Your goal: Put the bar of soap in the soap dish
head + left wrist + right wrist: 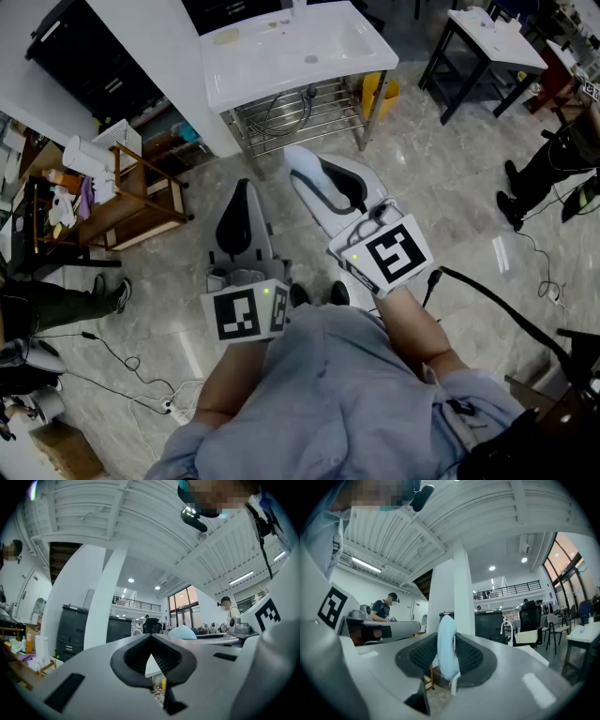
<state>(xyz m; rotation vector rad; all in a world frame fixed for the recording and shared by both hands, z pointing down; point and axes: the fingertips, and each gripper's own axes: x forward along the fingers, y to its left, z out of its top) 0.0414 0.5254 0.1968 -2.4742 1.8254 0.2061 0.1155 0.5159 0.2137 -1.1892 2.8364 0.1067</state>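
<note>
White ceramic washbasin on a chrome wire stand (pixel 272 75) sits well ahead of both sets of fingers. Right gripper (pixel 302 167) held level, its 2 fingers (pixel 471 656) pinching the pale blue oblong bar of soap (pixel 446 644) edge-on. Left gripper (pixel 243 192) just beside it, fingers pressed together, nothing between them.

Step in hand, as I read it: the carry. Small yellowish tray (pixel 226 36) on the basin's back rim, far beyond the fingertips, is probably the soap dish, but it is too small to be sure. Best done: firm pinch, come in from above, lay the bar flat before letting go.

Around:
- wooden rack (pixel 141 202), left of the left fingers
- black-legged desk (pixel 516 49), far right
- yellow bin (pixel 380 94), by the basin's right end

Straight path ahead looks unobstructed.
</note>
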